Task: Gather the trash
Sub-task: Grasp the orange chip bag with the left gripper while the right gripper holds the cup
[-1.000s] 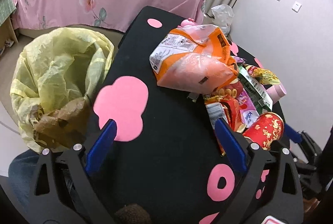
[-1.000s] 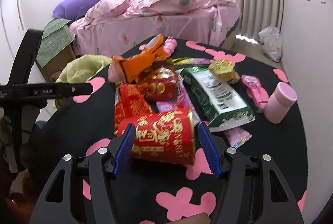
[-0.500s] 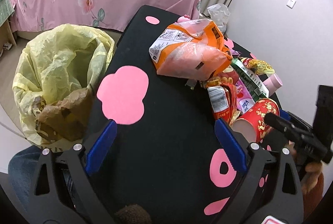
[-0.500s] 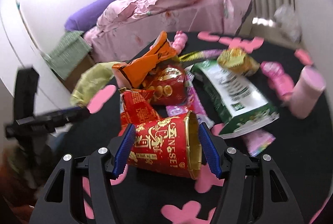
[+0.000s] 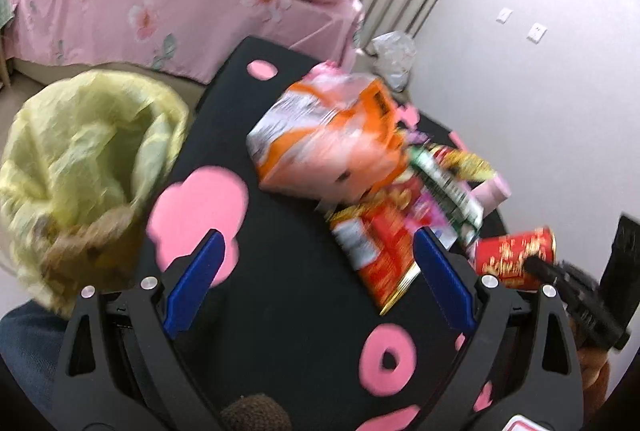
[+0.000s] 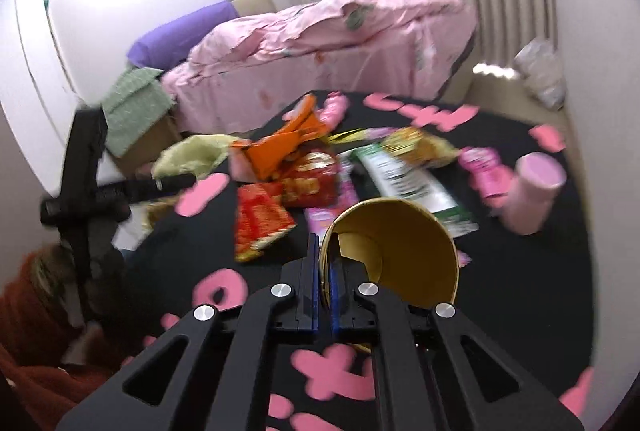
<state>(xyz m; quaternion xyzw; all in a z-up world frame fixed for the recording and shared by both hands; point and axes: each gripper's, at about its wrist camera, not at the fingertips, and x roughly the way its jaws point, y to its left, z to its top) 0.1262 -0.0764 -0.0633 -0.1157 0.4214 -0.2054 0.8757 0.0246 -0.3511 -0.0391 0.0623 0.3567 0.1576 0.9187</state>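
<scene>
A red paper cup [image 6: 400,239] with gold print hangs tipped, its gold inside facing the right wrist camera. My right gripper [image 6: 325,255] is closing hard on the cup's rim, pads pressed on the wall. The left wrist view shows the same cup [image 5: 516,255] held at the right, above the black table [image 5: 280,311]. My left gripper [image 5: 316,243] stands open over the table with nothing between its fingers. A bin lined with a yellow bag [image 5: 80,159] stands off the table's left edge.
A pile of wrappers lies mid-table: an orange snack bag [image 5: 332,143], a red packet [image 6: 260,223], a green and white packet [image 6: 404,183]. A pink bottle [image 6: 536,191] stands at the right. A pink bed [image 5: 180,3] is behind.
The right gripper went from wide open around the lying cup to shut on its rim. The cup has come up off the table and tipped its mouth toward the camera.
</scene>
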